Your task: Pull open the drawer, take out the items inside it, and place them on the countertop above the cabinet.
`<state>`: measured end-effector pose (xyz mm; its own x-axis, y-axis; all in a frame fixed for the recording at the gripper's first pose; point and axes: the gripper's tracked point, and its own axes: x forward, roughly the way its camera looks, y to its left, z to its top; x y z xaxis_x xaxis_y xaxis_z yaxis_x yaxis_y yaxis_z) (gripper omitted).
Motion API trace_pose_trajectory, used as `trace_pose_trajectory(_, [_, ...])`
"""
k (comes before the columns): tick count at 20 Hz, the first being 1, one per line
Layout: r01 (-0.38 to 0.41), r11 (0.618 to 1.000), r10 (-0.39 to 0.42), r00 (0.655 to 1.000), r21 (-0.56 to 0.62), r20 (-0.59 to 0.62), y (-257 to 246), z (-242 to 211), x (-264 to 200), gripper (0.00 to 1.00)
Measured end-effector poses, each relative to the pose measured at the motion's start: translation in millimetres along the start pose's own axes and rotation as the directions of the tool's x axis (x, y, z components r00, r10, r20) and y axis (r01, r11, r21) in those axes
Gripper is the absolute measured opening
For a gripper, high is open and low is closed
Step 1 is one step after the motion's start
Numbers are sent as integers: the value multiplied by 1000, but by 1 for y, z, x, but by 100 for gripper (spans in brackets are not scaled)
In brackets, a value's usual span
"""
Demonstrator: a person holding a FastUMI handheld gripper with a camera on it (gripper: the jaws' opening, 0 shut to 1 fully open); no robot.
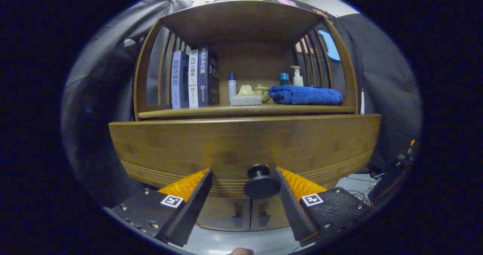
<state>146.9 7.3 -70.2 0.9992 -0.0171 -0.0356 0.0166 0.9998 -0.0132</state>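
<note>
Countertop: books, bottles, sponge and blue towel rest on it.
Drawer: front panel directly below countertop, spanning the cabinet.
Knob: between the fingers, nearer the right one.
Gripper: jaws wide, not pressing knob.
</note>
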Motion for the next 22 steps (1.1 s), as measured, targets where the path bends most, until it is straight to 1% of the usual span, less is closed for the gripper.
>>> trace_pose_trajectory(6, [-1,1000,1,1000,3,4,1,3,23,98])
trace_pose_trajectory(11, [6,1000,-7,1000,23,18,3,5,36,98])
trace_pose_trajectory(22, [13,1000,-14,1000,22,19,6,8,65,98])
